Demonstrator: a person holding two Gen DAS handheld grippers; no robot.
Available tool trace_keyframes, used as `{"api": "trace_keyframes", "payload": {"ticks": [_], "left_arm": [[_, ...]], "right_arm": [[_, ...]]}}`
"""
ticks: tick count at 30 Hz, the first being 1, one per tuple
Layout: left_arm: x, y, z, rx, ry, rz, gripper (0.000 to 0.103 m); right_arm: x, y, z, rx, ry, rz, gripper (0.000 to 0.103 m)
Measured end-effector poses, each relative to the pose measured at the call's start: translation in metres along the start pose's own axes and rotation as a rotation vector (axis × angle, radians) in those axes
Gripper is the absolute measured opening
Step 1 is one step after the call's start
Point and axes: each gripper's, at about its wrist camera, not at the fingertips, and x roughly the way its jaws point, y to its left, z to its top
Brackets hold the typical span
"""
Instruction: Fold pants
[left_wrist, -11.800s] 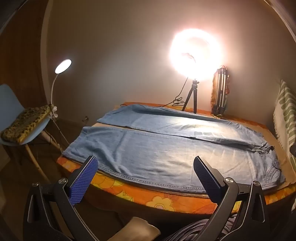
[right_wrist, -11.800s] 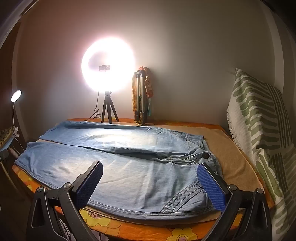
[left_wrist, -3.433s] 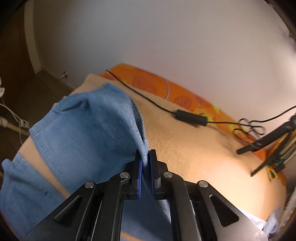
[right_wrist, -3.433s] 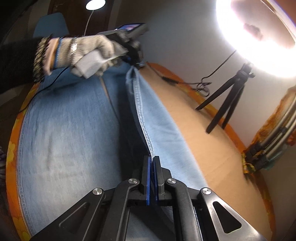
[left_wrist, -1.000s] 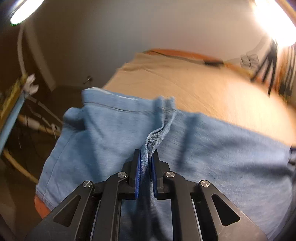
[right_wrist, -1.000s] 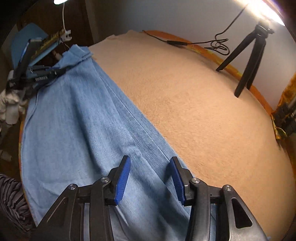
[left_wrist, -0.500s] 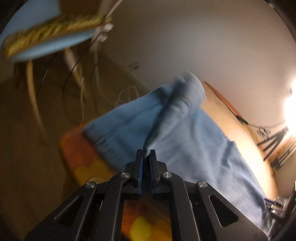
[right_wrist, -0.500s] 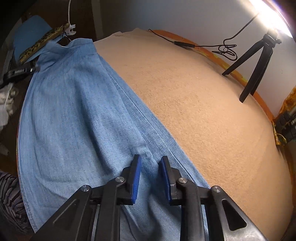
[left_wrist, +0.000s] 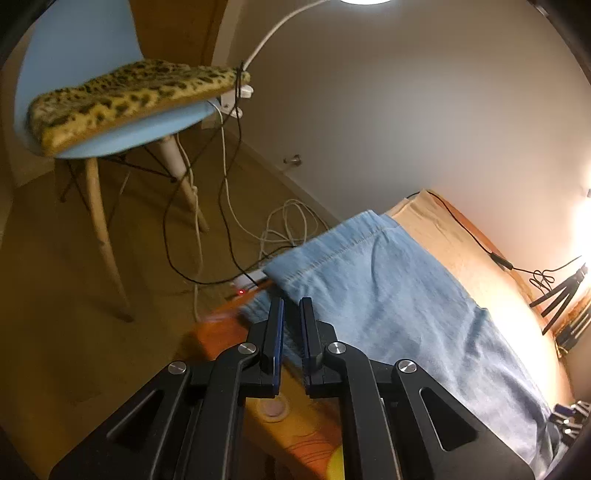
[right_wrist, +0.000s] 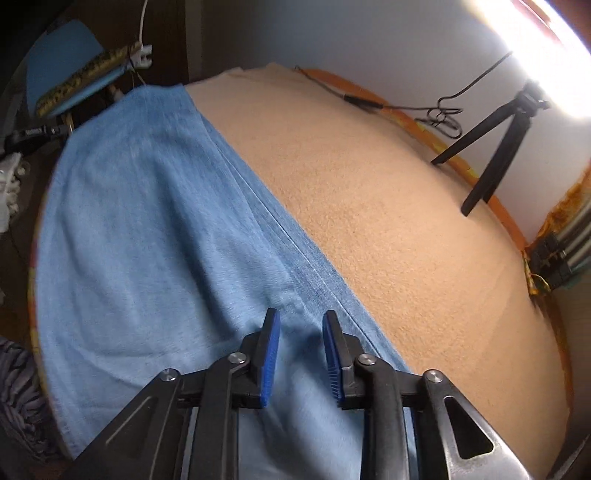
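Home bedroom: bed (right_wrist: 406, 221), cushioned chair (left_wrist: 110, 122)

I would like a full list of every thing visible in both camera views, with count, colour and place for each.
jeans: one pair, light blue, legs stacked along the near side of the bed
blanket: one, tan, covering the bed
bedsheet: one, orange floral, at the bed's edge
chair: one, pale blue with wooden legs, on the floor past the bed's end
cushion: one, leopard print, on the chair
cables: several, black and white, on the floor
tripod: one, black, by the wall
left gripper: black with blue pads, jaws a narrow gap apart, empty
right gripper: jaws apart over the jeans
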Motion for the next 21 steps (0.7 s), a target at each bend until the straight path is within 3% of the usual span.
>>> {"api": "trace_keyframes", "payload": {"ticks": [6,8,11,16,18,21], "left_arm": [[-0.025,-0.021,0.002,0.090,-0.004,-0.049,0.007],[-0.034,-0.038,0.002,0.144,0.003,-0.093,0.008],[-0.046,-0.066,0.002,0.211,0.009,-0.164,0.021],[-0.068,-0.122,0.007,0.320,0.025,-0.297,0.022],[-0.076,-0.141,0.007,0.358,0.035,-0.342,0.030],[-0.086,-0.179,0.000,0.438,0.054,-0.417,0.034]], "right_arm": [[-0.061,-0.011,-0.026,0.133,-0.110,-0.014,0.034],[-0.081,-0.020,-0.039,0.192,-0.135,-0.032,0.036],[-0.113,-0.032,-0.063,0.280,-0.172,-0.052,0.038],[-0.160,-0.052,-0.103,0.405,-0.225,-0.108,0.051],[-0.176,-0.059,-0.120,0.449,-0.245,-0.138,0.054],[-0.198,-0.073,-0.149,0.524,-0.261,-0.184,0.059]]}}
